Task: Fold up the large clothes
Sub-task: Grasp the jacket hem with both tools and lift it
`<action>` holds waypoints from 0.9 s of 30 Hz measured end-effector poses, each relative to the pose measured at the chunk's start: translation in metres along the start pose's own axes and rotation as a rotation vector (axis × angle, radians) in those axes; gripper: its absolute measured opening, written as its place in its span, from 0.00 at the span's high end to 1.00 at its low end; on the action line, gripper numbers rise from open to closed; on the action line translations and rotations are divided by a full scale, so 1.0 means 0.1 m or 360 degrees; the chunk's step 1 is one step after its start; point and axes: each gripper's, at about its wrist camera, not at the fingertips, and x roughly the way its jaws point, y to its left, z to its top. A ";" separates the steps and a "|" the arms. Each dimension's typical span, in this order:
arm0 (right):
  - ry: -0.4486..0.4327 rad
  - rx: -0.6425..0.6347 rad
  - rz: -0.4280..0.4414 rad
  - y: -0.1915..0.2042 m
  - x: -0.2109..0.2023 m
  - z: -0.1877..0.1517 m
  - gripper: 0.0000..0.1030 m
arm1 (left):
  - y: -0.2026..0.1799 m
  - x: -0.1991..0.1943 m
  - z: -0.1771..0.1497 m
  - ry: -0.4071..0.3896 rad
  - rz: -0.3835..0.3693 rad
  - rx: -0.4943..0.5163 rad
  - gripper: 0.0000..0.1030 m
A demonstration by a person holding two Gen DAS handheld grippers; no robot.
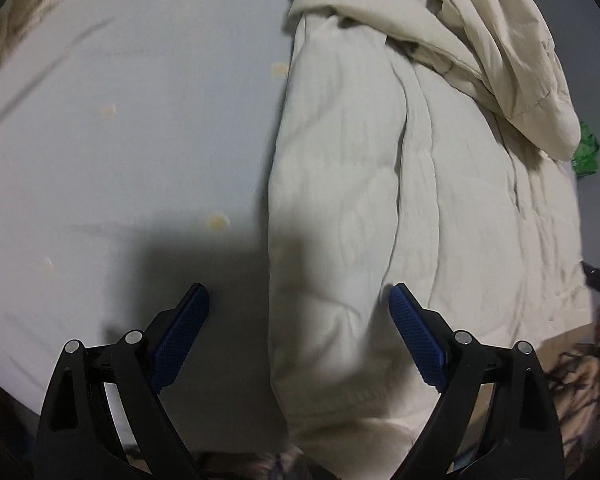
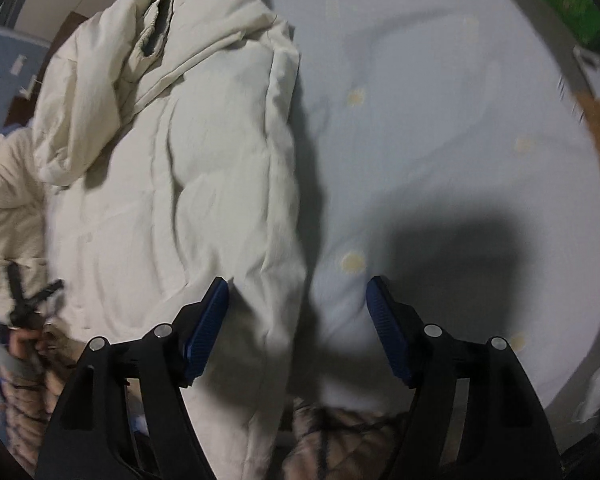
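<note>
Both jaws open, nothing between the pads. I read the left gripper (image 1: 299, 294) straddling the near left edge of the cream padded coat (image 1: 400, 184); the right gripper (image 2: 298, 286) straddles its right edge. The coat's long axis runs straight away from both along the bed (image 1: 120, 140), hood end farthest.

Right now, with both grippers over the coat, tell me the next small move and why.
Probably lower both and pinch the cream coat's long edges. The left gripper and right gripper stand open, each straddling an edge where the coat meets the pale blue sheet, with nothing held.
</note>
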 end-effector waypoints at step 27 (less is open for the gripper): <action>-0.0255 -0.0533 0.0628 0.98 -0.41 0.06 0.78 | -0.47 -0.47 -0.21 -0.0201 -0.0501 0.0268 0.86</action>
